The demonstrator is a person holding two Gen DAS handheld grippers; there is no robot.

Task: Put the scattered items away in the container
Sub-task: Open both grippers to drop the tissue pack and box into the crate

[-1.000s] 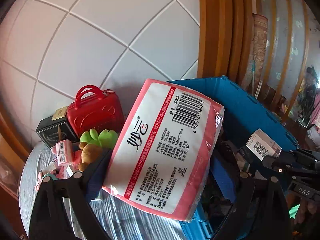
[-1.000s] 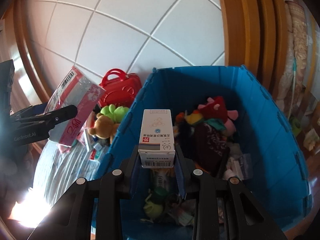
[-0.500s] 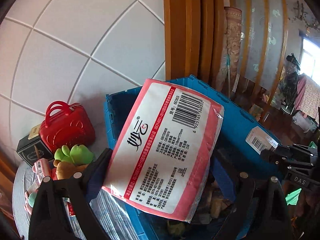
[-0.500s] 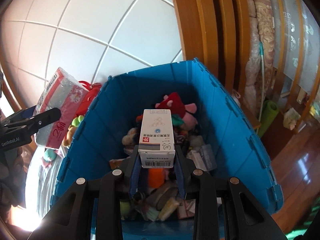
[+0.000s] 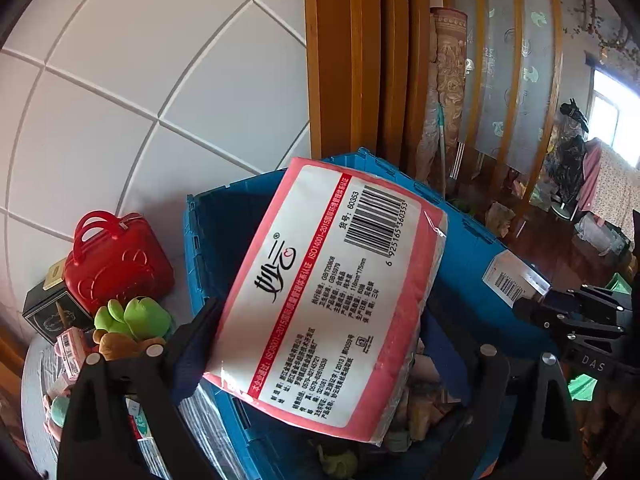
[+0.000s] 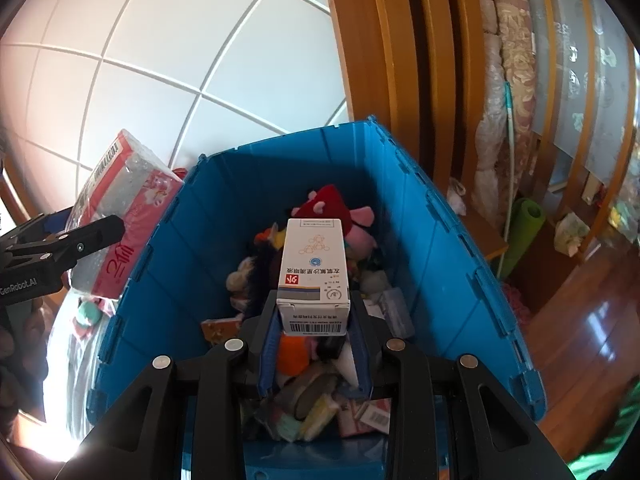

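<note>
White tiled wall behind; blue plastic crate (image 6: 460,248) at twelve o'clock. Right gripper (image 6: 314,344) clamps a white carton box (image 6: 314,272) above it. Left gripper (image 5: 320,344) grips a pink tissue pack (image 5: 328,296); only its view shows the red toy suitcase (image 5: 116,264) at nine.

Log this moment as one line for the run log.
left gripper: shut on tissue pack | right gripper: shut on white box | both over blue bin

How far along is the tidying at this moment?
Partly done: the blue crate already holds plush toys and small packets. In hand: the left gripper clamps a pink tissue pack, the right gripper a white medicine box, both over the crate. Left: red toy case, green plush, black box.
</note>
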